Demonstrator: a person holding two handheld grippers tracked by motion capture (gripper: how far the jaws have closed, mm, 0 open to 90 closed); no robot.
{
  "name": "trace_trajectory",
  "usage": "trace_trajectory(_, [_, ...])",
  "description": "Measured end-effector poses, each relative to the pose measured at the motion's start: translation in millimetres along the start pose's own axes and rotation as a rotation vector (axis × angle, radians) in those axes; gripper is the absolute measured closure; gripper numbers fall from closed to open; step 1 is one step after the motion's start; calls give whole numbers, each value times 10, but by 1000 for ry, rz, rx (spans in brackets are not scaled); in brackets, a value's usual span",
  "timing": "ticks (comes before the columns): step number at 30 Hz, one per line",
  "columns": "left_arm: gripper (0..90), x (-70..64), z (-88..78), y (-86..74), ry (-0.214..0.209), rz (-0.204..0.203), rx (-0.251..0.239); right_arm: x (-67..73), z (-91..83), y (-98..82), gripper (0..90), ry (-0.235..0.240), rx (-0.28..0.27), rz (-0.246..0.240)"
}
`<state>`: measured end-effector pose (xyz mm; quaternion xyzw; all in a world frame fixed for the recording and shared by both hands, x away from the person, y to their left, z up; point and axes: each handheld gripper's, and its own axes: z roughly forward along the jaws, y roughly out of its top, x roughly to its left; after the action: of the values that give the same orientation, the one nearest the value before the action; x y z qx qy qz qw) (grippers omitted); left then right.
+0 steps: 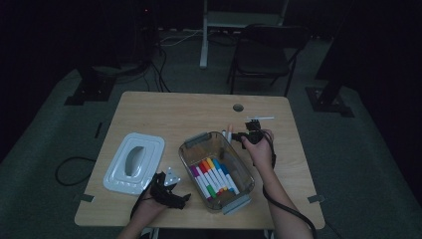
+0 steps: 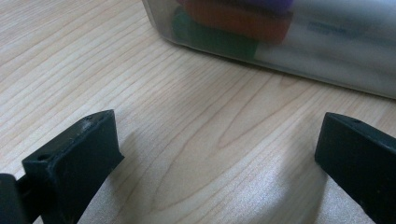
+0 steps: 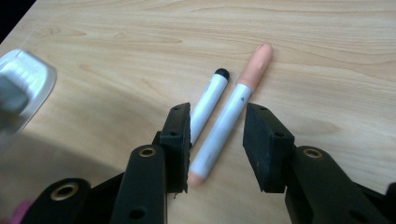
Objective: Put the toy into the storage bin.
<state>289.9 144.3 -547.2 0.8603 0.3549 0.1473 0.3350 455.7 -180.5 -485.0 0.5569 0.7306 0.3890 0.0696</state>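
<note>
A clear plastic box point(image 1: 191, 142) in the middle of the wooden table holds several coloured markers point(image 1: 214, 177). Beyond its far right corner, a peach-capped marker point(image 3: 238, 100) and a black-tipped white marker point(image 3: 210, 100) lie side by side on the wood. My right gripper point(image 3: 218, 112) is low over them and open, its jaws on either side of the peach-capped marker without pressing it. In the high view the right gripper point(image 1: 240, 135) is beside the box's far end. My left gripper point(image 2: 215, 130) rests open on the table at the box's point(image 2: 327, 60) near left side, with nothing between its jaws.
A white box lid point(image 1: 134, 162) lies on the table's left side, just beyond my left gripper point(image 1: 185, 198). A cable hole point(image 1: 238, 107) is near the far edge. A dark folding chair point(image 1: 268, 55) stands behind the table.
</note>
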Motion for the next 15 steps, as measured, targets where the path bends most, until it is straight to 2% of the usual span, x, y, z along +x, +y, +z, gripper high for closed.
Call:
trace_trajectory(7, [5,-1,0,0,0,0,0,-26,304,73,597,-45,12,16])
trace_trajectory(9, [5,0,0,0,0,0,-1,-37,369,88,595,-39,26,28])
trace_trajectory(15, [5,-1,0,0,0,-1,-1,-74,541,60,591,-84,60,34])
